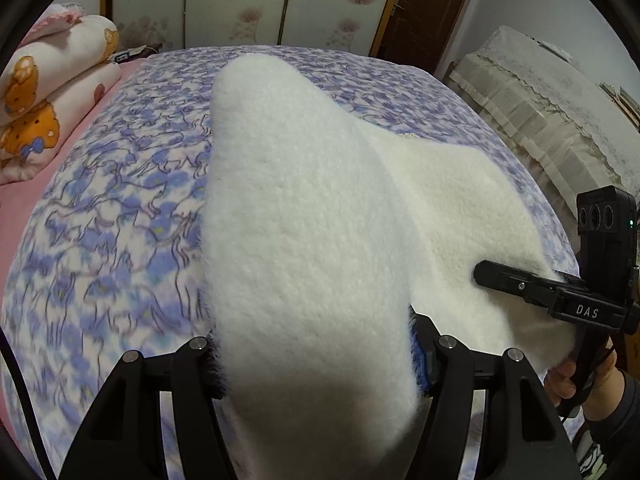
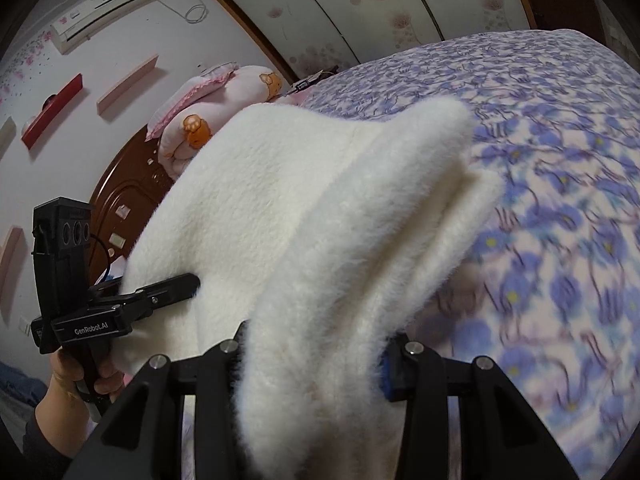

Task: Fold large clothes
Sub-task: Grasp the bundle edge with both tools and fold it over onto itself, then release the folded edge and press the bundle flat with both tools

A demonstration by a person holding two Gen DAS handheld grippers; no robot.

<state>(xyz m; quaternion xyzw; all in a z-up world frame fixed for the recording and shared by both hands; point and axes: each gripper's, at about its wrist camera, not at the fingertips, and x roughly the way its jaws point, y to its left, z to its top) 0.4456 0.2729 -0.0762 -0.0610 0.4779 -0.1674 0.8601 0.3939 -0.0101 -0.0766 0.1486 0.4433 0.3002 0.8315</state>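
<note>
A thick white fleece garment [image 1: 304,208] is held up over a bed with a blue-and-white floral blanket [image 1: 112,208]. My left gripper [image 1: 316,360] is shut on one edge of it, the cloth bunched between the fingers. My right gripper [image 1: 492,272] shows at the right of the left wrist view, shut on the other edge. In the right wrist view the garment [image 2: 320,220] drapes from my right gripper [image 2: 316,360], and my left gripper [image 2: 188,280] grips its far edge at the left. The fingertips are hidden in the fleece.
Rolled pink and white bedding with bear prints [image 1: 48,92] lies at the bed's head. A covered piece of furniture [image 1: 552,120] stands right of the bed. A brown door [image 1: 428,4] is behind. A wooden headboard [image 2: 128,196] and wall shelves [image 2: 52,104] show left.
</note>
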